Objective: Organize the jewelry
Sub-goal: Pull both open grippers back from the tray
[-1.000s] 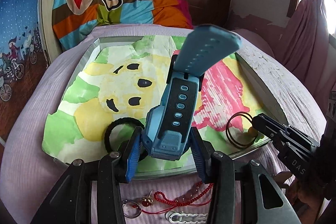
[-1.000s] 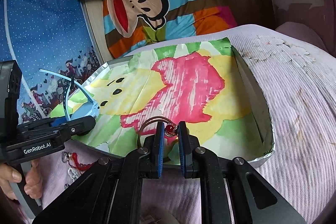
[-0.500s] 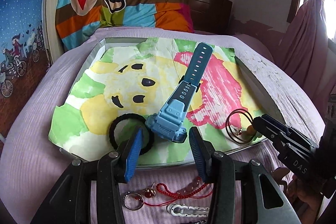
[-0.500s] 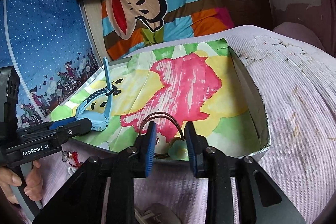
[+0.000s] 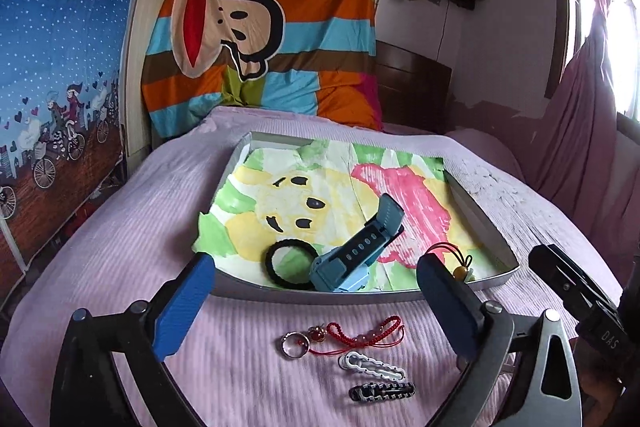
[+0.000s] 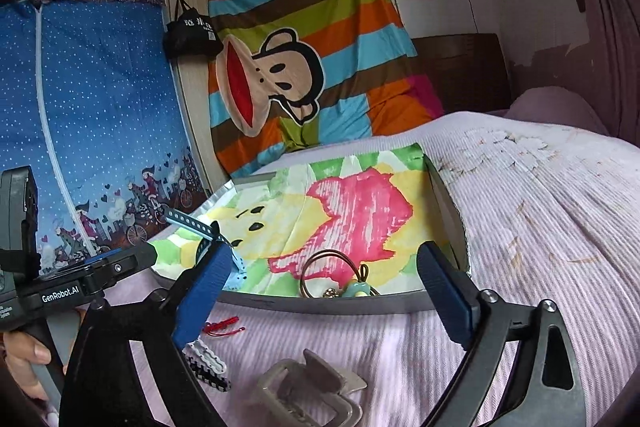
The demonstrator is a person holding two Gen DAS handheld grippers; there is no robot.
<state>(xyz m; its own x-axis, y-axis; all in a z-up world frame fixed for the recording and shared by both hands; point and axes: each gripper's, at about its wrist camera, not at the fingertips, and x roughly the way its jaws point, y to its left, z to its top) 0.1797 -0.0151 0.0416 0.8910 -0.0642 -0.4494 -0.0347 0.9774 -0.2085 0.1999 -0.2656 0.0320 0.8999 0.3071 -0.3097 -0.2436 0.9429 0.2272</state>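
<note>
Two empty hand-held grippers, left (image 5: 312, 301) and right (image 6: 324, 293), fingers wide apart; "GenRobot.AI" lettering (image 6: 60, 295) on left one.

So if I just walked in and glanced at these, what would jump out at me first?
Probably the tray on the pink bedspread, lined with a bright cartoon painting and holding a blue watch, a black hair tie and a brown hair tie. Behind it hangs a striped blanket with a big-mouthed monkey. Nearer the camera, red beaded cord and hair clips lie outside the tray.
</note>
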